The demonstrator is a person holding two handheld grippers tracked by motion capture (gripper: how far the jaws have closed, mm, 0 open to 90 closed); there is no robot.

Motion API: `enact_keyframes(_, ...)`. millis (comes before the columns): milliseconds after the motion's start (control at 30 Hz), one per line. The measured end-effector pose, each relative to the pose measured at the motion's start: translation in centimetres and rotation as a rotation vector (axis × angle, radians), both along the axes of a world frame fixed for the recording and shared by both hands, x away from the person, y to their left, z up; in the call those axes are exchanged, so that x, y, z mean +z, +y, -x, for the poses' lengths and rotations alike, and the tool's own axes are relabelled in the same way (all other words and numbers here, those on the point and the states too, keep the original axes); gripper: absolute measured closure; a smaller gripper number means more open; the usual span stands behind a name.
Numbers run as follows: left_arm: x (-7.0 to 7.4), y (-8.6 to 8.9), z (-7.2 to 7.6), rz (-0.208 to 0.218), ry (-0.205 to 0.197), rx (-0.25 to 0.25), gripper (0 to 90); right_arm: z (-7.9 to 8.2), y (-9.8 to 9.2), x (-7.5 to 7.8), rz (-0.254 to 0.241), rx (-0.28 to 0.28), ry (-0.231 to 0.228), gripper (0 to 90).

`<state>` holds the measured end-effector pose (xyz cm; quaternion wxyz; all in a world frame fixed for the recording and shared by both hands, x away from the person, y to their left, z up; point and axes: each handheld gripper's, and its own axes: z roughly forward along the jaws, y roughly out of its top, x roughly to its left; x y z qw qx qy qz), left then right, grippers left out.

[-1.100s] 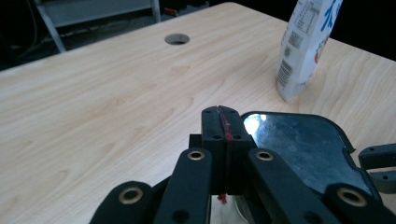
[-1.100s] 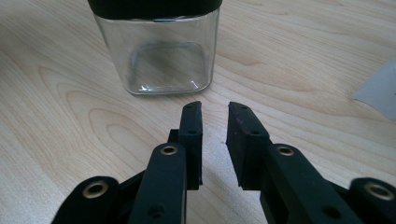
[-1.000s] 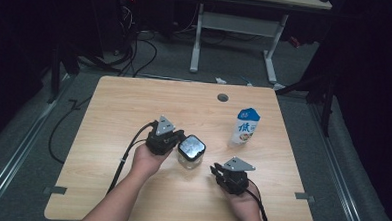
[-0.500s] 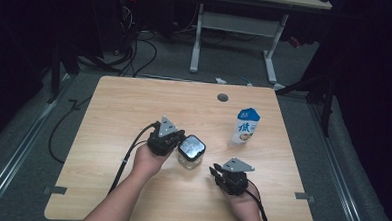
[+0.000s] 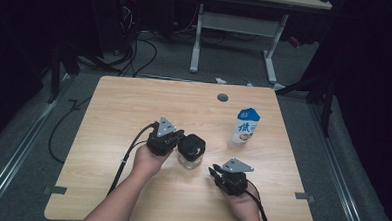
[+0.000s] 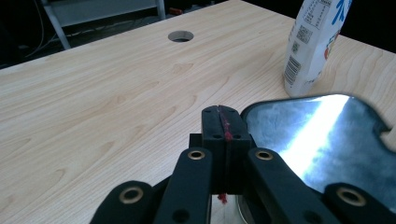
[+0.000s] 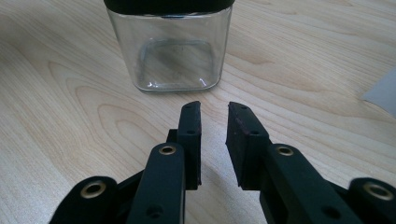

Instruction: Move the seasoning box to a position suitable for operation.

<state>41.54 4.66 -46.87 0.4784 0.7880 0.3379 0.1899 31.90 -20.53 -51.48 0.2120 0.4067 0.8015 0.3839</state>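
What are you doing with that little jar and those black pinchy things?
A person holds a gripper in each hand at a wooden table. The left gripper, jaws shut with nothing between them, sits right beside the black lid of a clear glass jar. The right gripper points at the jar from nearby with its jaws slightly apart, holding nothing. A milk carton stands farther back, untouched.

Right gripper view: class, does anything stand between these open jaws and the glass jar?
Nothing visible does. Only bare table lies between the right gripper and the glass jar, which stands upright under its black lid.
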Motion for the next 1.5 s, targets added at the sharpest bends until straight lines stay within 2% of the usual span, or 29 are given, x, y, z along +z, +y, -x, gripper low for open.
enact_keyframes(167,0.0,0.0,0.0,-0.001,0.001,0.001,90.0,0.0,0.0,0.0,0.002,-0.003,-0.004,75.9)
enact_keyframes(233,0.0,0.0,0.0,0.0,-0.001,0.0,90.0,0.1,0.0,0.0,0.001,-0.003,-0.02,77.9)
enact_keyframes(433,0.0,0.0,0.0,0.002,-0.002,-0.003,90.0,0.4,0.1,0.6,-0.014,0.002,-0.071,89.8)
enact_keyframes(500,0.0,0.1,0.0,0.003,-0.001,-0.005,90.0,0.5,0.2,0.8,-0.034,0.006,-0.078,89.8)
enact_keyframes(567,0.0,0.1,0.0,0.002,-0.001,-0.007,90.0,0.5,0.4,1.0,-0.023,0.009,-0.085,89.9)
enact_keyframes(733,-0.1,0.2,0.1,0.009,-0.003,-0.008,90.0,0.2,0.6,1.6,-0.04,0.009,-0.093,89.8)
enact_keyframes(833,-0.1,0.2,0.1,0.016,-0.003,-0.006,90.0,0.0,1.0,2.0,-0.022,0.018,-0.101,89.8)
enact_keyframes(1200,-0.3,0.3,0.0,0.037,-0.002,-0.008,90.0,-1.1,3.3,4.2,-0.024,0.041,-0.146,89.8)
enact_keyframes(1500,-0.3,0.3,-0.1,0.046,0.002,-0.009,90.0,-1.5,3.7,4.4,-0.02,0.038,-0.147,89.8)
